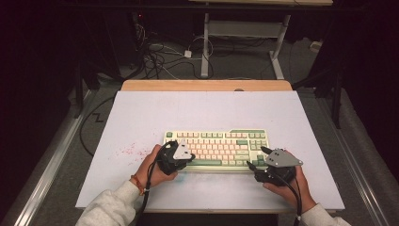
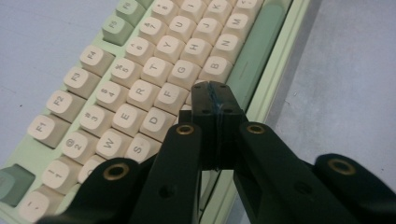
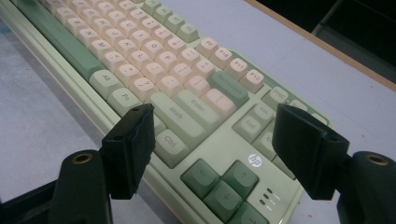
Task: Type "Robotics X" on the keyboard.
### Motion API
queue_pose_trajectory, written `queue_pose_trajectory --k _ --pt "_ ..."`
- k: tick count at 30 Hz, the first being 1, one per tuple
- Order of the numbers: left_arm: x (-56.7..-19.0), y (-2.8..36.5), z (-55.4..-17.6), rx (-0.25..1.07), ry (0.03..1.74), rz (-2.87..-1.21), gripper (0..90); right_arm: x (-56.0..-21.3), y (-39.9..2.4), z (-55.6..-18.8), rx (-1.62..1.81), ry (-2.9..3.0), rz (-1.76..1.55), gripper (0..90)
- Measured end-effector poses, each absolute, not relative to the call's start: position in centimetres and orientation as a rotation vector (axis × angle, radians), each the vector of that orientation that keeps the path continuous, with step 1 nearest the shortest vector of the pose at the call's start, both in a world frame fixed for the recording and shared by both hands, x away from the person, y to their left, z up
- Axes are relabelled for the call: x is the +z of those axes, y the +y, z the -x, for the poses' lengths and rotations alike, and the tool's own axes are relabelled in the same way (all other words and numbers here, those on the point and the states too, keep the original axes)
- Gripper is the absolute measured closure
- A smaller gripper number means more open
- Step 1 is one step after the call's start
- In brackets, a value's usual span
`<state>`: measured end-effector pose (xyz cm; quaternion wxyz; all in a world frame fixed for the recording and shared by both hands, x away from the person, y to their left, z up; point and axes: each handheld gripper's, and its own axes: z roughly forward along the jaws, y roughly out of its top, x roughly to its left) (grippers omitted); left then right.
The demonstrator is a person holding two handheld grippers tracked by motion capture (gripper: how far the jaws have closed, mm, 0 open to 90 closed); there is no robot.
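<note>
A pale green keyboard [image 1: 217, 149] lies square across the lower middle of the grey worktop [image 1: 141, 113], its long front edge toward the person, which puts both ends within easy reach. The left claw [image 1: 175, 157] sits at the keyboard's lower-left corner with its jaws pressed together, their joined tips poised over the cream letter keys [image 2: 140, 74] near the space bar [image 2: 254, 51], likely so they act as one blunt point for pressing. The right claw [image 1: 273, 165] hovers at the lower-right corner, jaws wide apart and straddling the arrow keys [image 3: 224, 182], nothing between them.
</note>
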<state>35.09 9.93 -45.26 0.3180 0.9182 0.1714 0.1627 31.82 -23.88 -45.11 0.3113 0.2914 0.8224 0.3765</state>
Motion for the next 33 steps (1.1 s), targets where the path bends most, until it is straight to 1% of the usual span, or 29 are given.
queue_pose_trajectory --k 5,8,11,14,17,19,22,24,29,31,33 --pt "-46.0 9.2 -35.0 0.436 0.436 -2.453 87.5 -45.1 -23.9 -31.8 0.984 2.175 -0.764 30.1" --pt "-45.6 9.1 -34.9 0.439 0.43 -2.459 87.3 -45.2 -23.8 -31.8 0.979 2.176 -0.764 30.2" --pt "-44.6 9.6 -34.7 0.452 0.429 -2.425 85.6 -45.1 -23.9 -31.8 0.986 2.171 -0.762 30.2" --pt "-43.4 10.8 -34.7 0.477 0.459 -2.373 81.5 -45.0 -24.1 -31.8 0.987 2.167 -0.767 30.2" --pt "-42.9 12.1 -34.9 0.528 0.51 -2.355 73.9 -45.0 -24.2 -31.9 0.987 2.175 -0.772 30.1" --pt "-42.7 13.0 -34.9 0.537 0.524 -2.329 71.0 -45.0 -24.2 -31.8 0.982 2.175 -0.773 29.9" --pt "-42.6 14.2 -34.7 0.59 0.54 -2.313 61.5 -44.9 -24.4 -31.9 0.986 2.169 -0.778 29.7" --pt "-42.6 14.9 -34.5 0.642 0.549 -2.305 52.2 -45.0 -24.5 -31.9 0.987 2.167 -0.785 29.5" --pt "-43.0 16.4 -34.0 0.697 0.589 -2.256 28.5 -45.0 -24.6 -32.0 0.986 2.167 -0.796 29.2" --pt "-43.2 16.9 -33.8 0.724 0.611 -2.234 23.7 -45.0 -24.7 -32.1 0.995 2.167 -0.802 29.8" --pt "-43.4 17.5 -33.7 0.731 0.657 -2.205 20.7 -45.0 -24.7 -32.0 1.019 2.185 -0.809 35.3"
